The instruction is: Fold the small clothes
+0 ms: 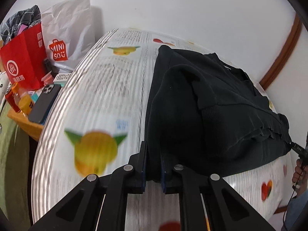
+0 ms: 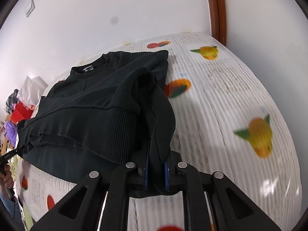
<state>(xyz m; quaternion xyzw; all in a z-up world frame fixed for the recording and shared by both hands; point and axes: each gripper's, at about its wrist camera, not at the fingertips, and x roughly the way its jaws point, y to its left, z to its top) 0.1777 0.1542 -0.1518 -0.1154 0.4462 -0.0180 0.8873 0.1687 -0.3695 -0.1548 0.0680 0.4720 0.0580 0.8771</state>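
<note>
A black sweatshirt (image 1: pixel 207 104) lies on a table covered with a fruit-print cloth (image 1: pixel 100 96). Its sleeves are folded across the body and its lower part is lifted off the table. My left gripper (image 1: pixel 153 154) is shut on the left corner of the hem. My right gripper (image 2: pixel 156 161) is shut on the other corner of the sweatshirt (image 2: pixel 92 100), next to a ribbed cuff (image 2: pixel 119 132). Both corners are held a little above the tablecloth (image 2: pixel 221 100). The collar with a white label (image 2: pixel 88 68) points toward the wall.
A side shelf on the left holds a red paper bag (image 1: pixel 25 61), a white Miniso bag (image 1: pixel 65 38), a dark phone (image 1: pixel 45 104) and bottles. A brown door frame (image 2: pixel 216 9) stands at the table's far right. The right gripper's tip (image 1: pixel 297 148) shows at the left view's edge.
</note>
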